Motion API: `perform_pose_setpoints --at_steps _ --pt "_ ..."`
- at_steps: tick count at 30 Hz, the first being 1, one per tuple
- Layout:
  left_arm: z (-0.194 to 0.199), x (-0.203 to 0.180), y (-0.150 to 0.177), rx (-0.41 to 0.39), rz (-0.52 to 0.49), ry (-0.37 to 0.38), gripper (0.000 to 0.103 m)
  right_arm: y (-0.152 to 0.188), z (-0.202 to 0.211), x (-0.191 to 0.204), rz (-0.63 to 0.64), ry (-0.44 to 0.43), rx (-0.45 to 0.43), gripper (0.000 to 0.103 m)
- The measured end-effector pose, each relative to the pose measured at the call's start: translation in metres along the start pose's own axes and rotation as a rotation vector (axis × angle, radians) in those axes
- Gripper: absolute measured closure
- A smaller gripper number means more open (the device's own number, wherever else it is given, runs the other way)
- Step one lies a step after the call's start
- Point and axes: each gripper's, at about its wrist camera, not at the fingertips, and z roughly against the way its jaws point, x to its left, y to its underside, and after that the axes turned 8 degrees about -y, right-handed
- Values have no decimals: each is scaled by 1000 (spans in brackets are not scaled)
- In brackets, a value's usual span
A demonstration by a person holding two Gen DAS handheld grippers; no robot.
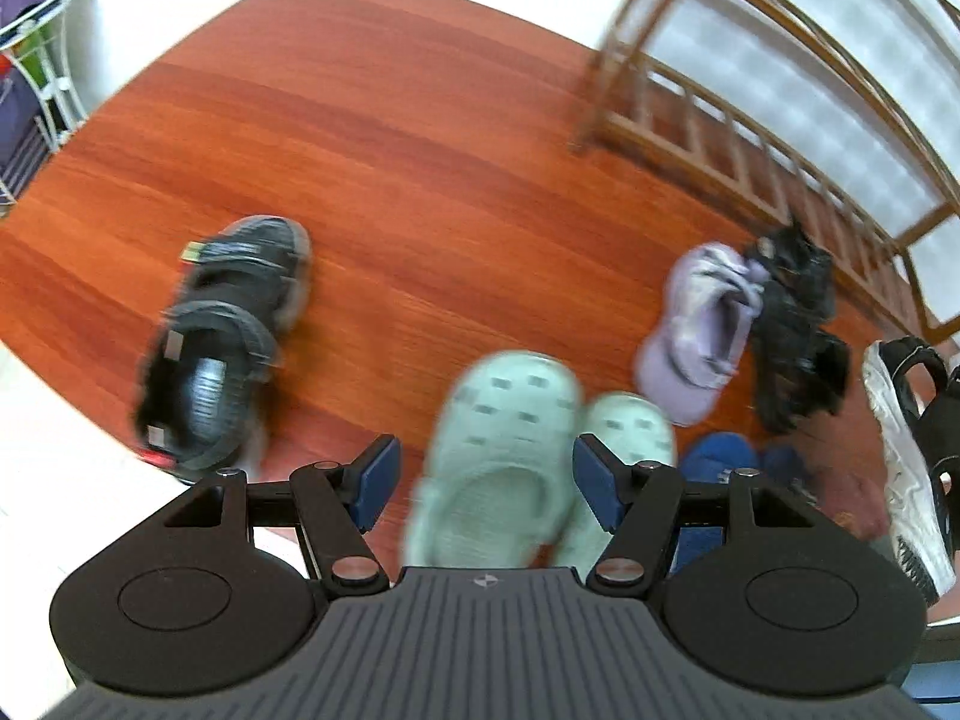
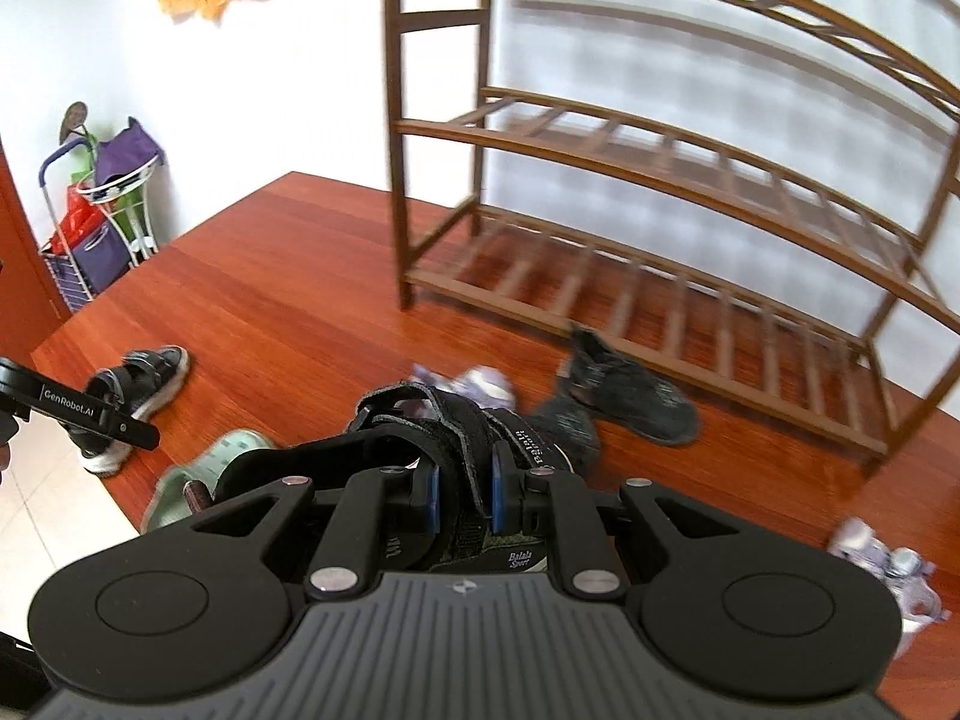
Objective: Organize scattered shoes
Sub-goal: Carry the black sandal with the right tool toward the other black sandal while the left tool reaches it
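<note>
green clogs (image 1: 504, 450): 2 | black sandals (image 2: 135, 402): 2, one in right gripper (image 2: 462, 489)

A wide stretch of red wood floor (image 1: 390, 120) lies bare between the lone black sandal (image 1: 222, 336) and the wooden shoe rack (image 2: 690, 192) — open passage. Nearer the rack, a lavender sneaker (image 1: 696, 330) and black boots (image 1: 792, 324) crowd the approach, mint-green clogs (image 1: 504, 450) just before them — the rack's slatted shelves stand unoccupied.

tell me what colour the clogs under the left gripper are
Pale mint green clogs, clearest in the left wrist view.
</note>
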Motion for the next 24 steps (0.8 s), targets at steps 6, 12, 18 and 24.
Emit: perform_pose_setpoints --at_steps 6,12,18,24 --pt "5 50 -12 -5 3 -37 35 -29 -39 39 47 -43 -2 86" --pt "9 85 -17 -2 -3 -63 34 -66 -96 56 144 -44 16 86" --pt "7 110 -17 20 22 -82 34 -90 -159 59 255 -23 61 86" --pt "7 128 -13 37 69 -107 34 -99 -210 56 306 -20 102 86"
